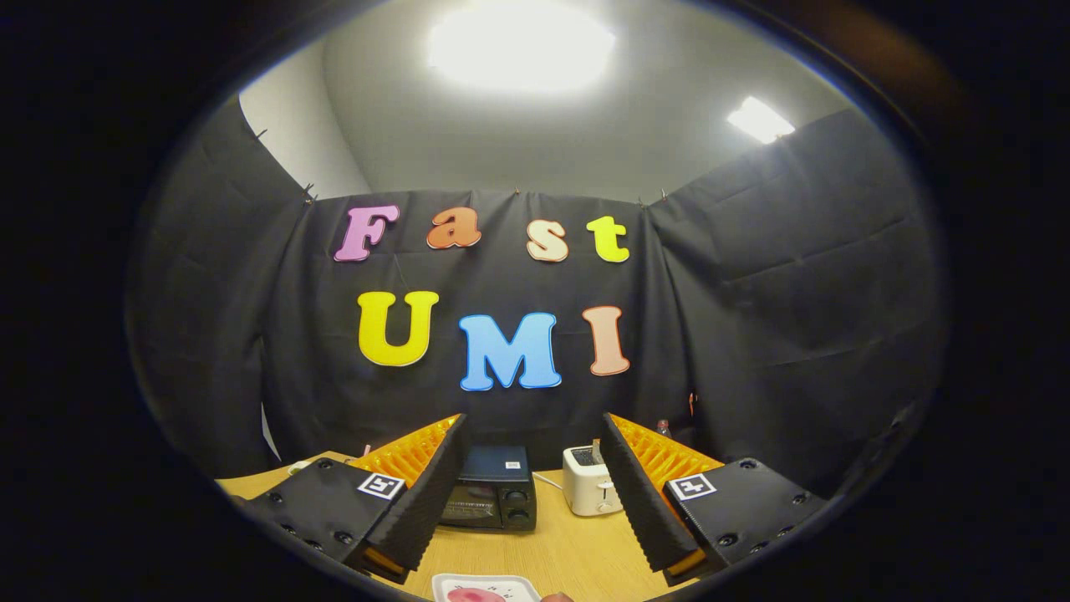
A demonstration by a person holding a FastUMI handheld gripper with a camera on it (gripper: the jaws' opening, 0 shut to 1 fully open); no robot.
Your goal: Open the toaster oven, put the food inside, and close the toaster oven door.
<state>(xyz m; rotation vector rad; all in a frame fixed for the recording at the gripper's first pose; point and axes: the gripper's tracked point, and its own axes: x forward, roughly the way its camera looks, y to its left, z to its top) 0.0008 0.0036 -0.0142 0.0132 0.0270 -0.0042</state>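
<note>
Pale wooden tabletop point(577, 552) spread beneath everything. Handheld gripper point(531, 485) with black ridged fingers point(426, 502) and orange backing hung above it, fingers spread wide, nothing held between them. Small black toaster oven point(493, 493) with glass door and two knobs sat beyond fingers, partly behind left one, door closed. White pop-up toaster point(589, 489) stood just beside oven, near right finger. White plate point(485, 587) with pinkish-red food point(472, 596) lay close below fingers, well short of oven.
</note>
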